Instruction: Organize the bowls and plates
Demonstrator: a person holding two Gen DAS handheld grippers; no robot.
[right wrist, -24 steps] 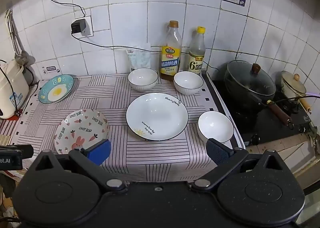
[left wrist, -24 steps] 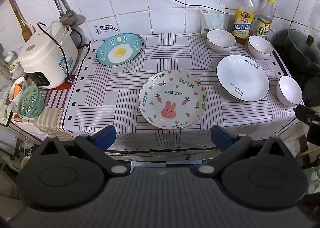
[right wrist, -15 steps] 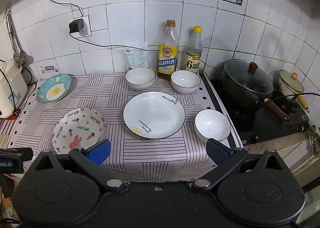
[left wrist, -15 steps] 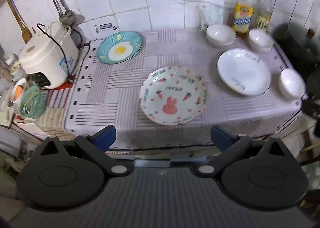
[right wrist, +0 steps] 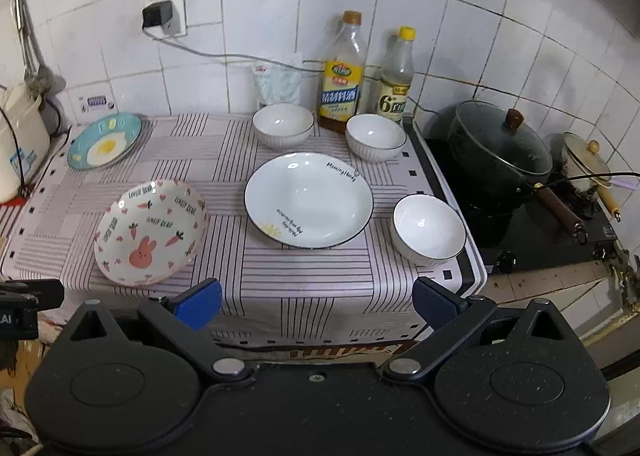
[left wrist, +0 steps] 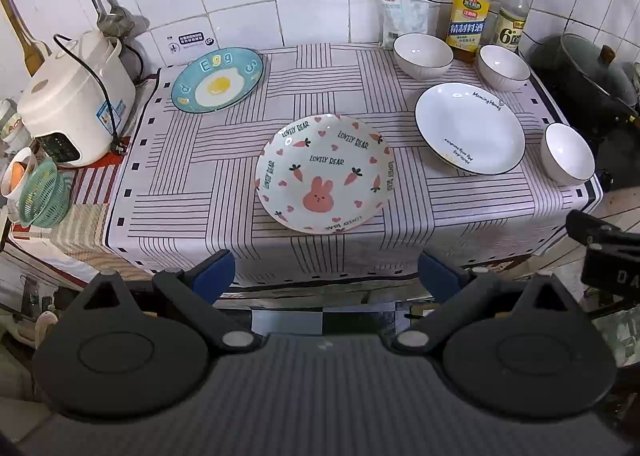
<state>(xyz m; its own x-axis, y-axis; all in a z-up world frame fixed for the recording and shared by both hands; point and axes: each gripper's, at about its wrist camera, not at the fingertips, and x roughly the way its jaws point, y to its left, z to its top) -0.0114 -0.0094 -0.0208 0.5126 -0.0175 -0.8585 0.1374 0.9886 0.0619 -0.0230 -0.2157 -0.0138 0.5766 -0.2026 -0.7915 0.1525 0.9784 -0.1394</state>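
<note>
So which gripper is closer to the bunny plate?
Left. The left gripper hangs open right before the bunny plate; the right gripper sits off to its right, facing the white plate.

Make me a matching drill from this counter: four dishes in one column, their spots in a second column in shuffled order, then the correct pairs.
Column one:
1. egg plate
2. rabbit plate
3. white plate
4. lone white bowl

Column two:
A. near the front edge, middle of the striped cloth
B. front corner beside the stove
C. back corner near the rice cooker
D. in front of the two back bowls, stove side of the rabbit plate

Pairs: 1-C, 2-A, 3-D, 4-B
</note>
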